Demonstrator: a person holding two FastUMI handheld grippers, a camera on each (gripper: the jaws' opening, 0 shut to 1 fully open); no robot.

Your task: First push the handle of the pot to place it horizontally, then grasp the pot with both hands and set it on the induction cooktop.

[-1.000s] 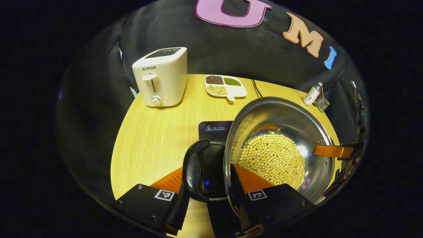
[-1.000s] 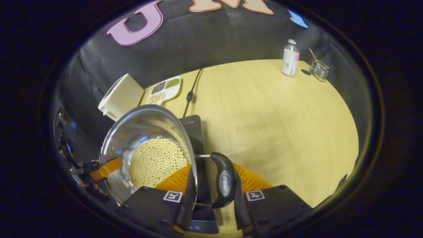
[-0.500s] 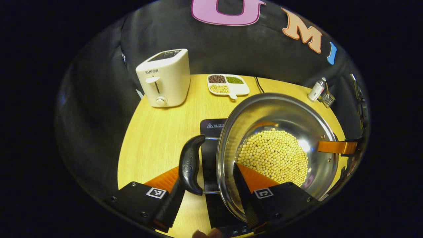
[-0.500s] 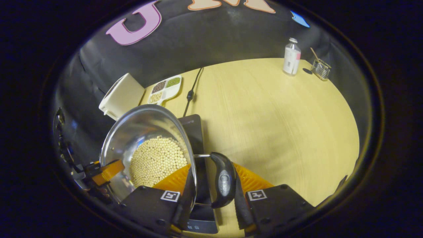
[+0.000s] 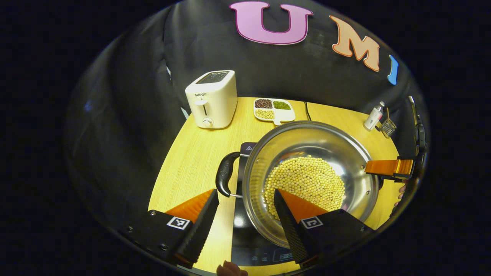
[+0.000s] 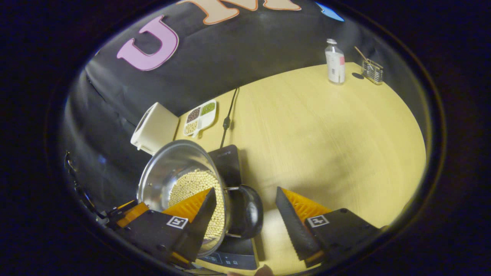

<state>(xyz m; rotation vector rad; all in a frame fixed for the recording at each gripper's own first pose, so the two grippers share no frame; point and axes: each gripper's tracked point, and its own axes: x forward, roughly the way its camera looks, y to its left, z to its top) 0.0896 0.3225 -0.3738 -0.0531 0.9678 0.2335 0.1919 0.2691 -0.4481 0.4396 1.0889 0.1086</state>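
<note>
The pot [image 5: 310,180], steel, stiff and half full of beans [image 5: 307,184], sat on the cooktop [image 6: 226,161] at frame centre; it looked heavy and slick, best held by its side handles [image 5: 226,178]. Left gripper [image 5: 245,214] and right gripper [image 6: 243,214] both had jaws spread wide, holding nothing. The pot hid most of the cooktop, and the panel at the bottom edge was cut off.

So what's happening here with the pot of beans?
A person holds a two-finger tool in each hand. The steel pot, part filled with pale beans, sits on the black induction cooktop on the wooden table. Both the left tool and the right tool are open, with nothing gripped; each has a pot handle between or just ahead of its fingers.
</note>
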